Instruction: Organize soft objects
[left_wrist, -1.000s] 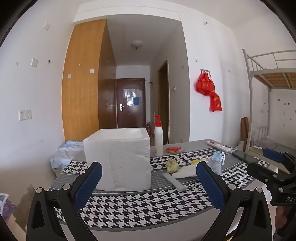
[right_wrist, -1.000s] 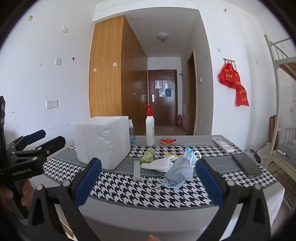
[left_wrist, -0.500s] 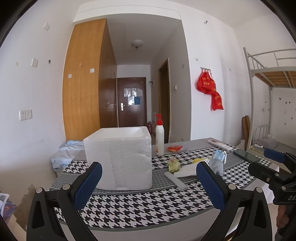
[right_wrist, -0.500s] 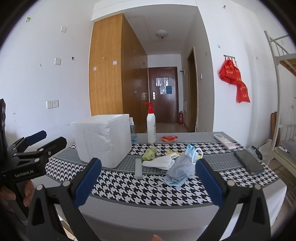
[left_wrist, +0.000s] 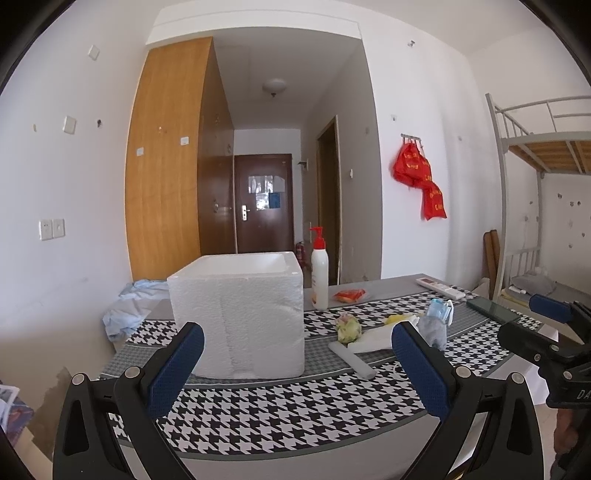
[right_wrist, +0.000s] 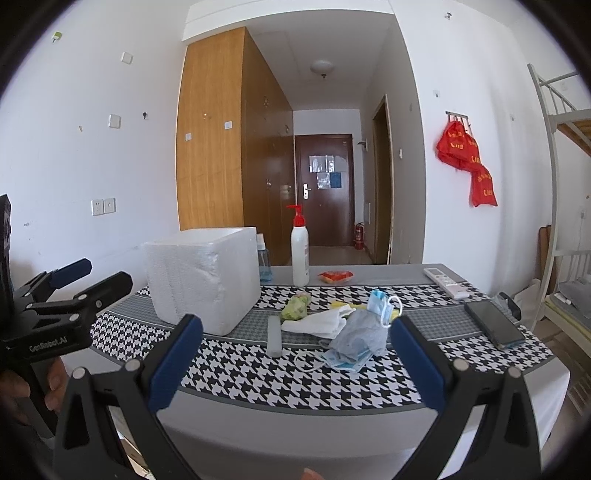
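Observation:
A white foam box stands open-topped on the houndstooth-covered table. To its right lies a soft pile: a green floral pouch, a folded white cloth, a grey cloth, blue face masks and something yellow. My left gripper hangs open in front of the box, nothing between its fingers. My right gripper is open before the table's front edge, short of the pile.
A red-capped pump bottle, a red packet, a white remote, a dark phone, a grey bar and a small blue bottle share the table. Light blue fabric lies at its far left. A bunk bed stands at the right.
Both grippers have crept slightly forward toward the table and stay open. Nothing on the table has moved.

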